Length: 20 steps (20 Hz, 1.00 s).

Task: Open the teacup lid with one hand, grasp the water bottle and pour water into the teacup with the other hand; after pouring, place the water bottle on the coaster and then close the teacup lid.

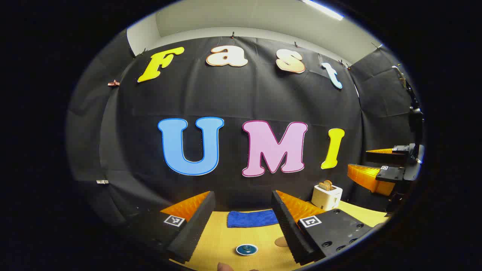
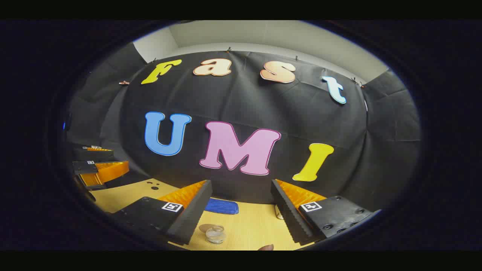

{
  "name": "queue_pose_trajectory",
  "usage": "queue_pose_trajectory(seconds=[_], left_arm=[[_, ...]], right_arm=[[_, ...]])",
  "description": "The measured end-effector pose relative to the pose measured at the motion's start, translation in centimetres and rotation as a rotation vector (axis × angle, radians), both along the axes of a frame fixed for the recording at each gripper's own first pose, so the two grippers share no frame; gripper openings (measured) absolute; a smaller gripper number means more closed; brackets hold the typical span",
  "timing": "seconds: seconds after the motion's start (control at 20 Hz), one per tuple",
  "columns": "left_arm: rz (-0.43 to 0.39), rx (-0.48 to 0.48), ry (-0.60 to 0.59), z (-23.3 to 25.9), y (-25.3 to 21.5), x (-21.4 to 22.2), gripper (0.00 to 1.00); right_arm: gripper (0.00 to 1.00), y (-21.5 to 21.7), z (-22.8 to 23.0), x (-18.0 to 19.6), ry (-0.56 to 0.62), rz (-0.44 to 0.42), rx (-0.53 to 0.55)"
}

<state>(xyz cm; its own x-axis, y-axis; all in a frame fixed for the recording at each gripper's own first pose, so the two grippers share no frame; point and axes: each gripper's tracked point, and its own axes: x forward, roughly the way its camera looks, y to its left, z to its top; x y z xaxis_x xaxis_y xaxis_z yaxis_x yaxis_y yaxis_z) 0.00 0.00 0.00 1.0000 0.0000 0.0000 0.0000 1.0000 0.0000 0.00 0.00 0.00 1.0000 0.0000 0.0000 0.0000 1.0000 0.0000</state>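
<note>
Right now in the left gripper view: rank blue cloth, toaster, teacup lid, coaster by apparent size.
1. Blue cloth, widest on the table.
2. Toaster, though it sits farther back, so nearness may skew this.
3. Teacup lid.
4. Coaster: partly hidden behind a finger, so its rank against the lid is unsure.

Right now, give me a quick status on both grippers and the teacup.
Left gripper open, empty, high over table. Right gripper open, empty. Teacup lidded below left fingers. Water bottle untouched below right. Nothing blocking.
</note>
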Motion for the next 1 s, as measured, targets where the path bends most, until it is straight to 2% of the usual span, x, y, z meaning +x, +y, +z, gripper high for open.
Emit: queue_pose_trajectory(seconds=[1.0], left_arm=[[-0.038,0.016,0.034,-1.2,-0.9,0.1,0.94]], right_arm=[[0.96,0.2,-0.9,0.0,0.025,0.006,0.009]])
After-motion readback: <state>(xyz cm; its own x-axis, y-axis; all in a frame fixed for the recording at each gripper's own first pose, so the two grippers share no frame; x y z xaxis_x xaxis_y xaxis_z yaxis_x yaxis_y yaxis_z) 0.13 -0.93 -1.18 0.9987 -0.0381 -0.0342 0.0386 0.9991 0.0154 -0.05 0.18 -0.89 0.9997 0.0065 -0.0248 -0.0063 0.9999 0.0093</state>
